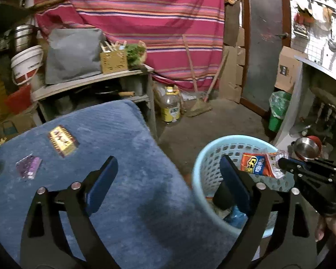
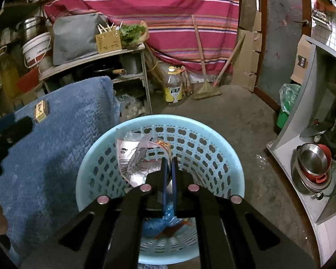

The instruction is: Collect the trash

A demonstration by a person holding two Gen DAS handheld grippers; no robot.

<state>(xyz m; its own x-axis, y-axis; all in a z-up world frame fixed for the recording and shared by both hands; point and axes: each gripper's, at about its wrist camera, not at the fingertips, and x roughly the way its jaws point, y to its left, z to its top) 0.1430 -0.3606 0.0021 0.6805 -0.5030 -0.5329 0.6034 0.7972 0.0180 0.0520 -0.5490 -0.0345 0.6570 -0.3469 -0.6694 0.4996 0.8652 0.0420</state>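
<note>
**Wrapper held over the basket, two packets left on the blue table**

The right gripper [image 2: 168,163], at lower centre of its own view, has its jaws pinched together on a crinkled foil snack wrapper [image 2: 135,159], printed side orange-red with blue lettering I cannot read, silver inside. It hangs just above the open mouth of the light-blue plastic basket [image 2: 224,134], whose wall is pierced with oval holes; a crumpled blue plastic bag [image 2: 155,226] lies at the bottom.

The left gripper [image 1: 168,174], low in its view, stands wide with nothing between its blue pads [image 1: 105,174], straddling the edge of the table [image 1: 132,157] and the basket rim. The table is covered in fuzzy blue cloth.

Farther up on the left of that cloth lie a small purple packet [image 1: 29,167] and, beyond it, a gold and dark-red packet [image 1: 62,140], well apart from the basket.

Behind, on the concrete floor, stand a yellow-labelled oil bottle [image 1: 170,106], a broom [image 1: 199,105] and a green bin [image 1: 277,112], before a red striped curtain [image 1: 145,22].
</note>
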